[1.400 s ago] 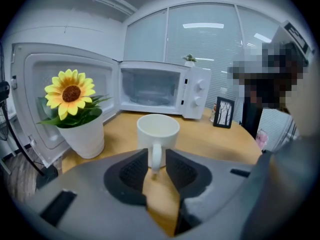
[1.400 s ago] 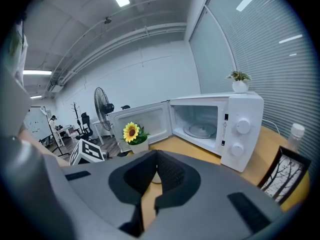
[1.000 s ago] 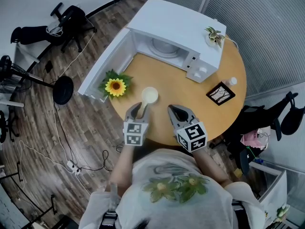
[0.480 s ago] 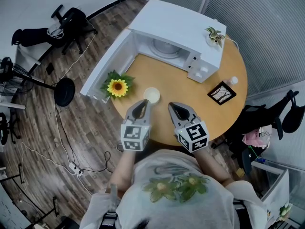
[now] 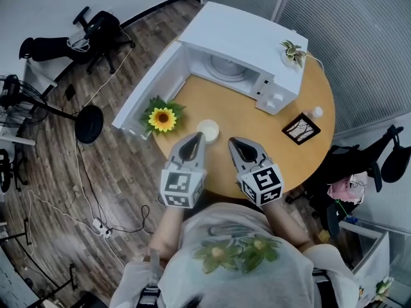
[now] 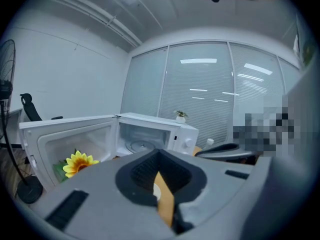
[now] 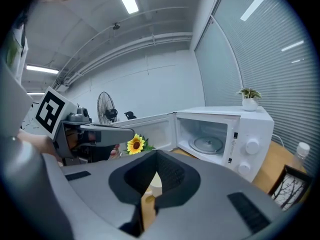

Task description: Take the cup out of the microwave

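Already found the white cup (image 5: 208, 131) upright on the round wooden worktop (image 5: 257, 126), outside the white microwave (image 5: 247, 40) and near its wide-open door (image 5: 149, 85). Spotted a sunflower (image 5: 162, 119) just beside the cup, toward the door. Caught the left gripper (image 5: 196, 137) held above the worktop just short of the cup, jaws newly closed together on nothing; caught the right gripper (image 5: 234, 141) alongside, jaws likewise closed and empty. Noted farther off a small potted plant (image 5: 295, 50) atop the microwave, plus a framed picture (image 5: 300, 128) and a small bottle (image 5: 314, 112) near the worktop's right edge.
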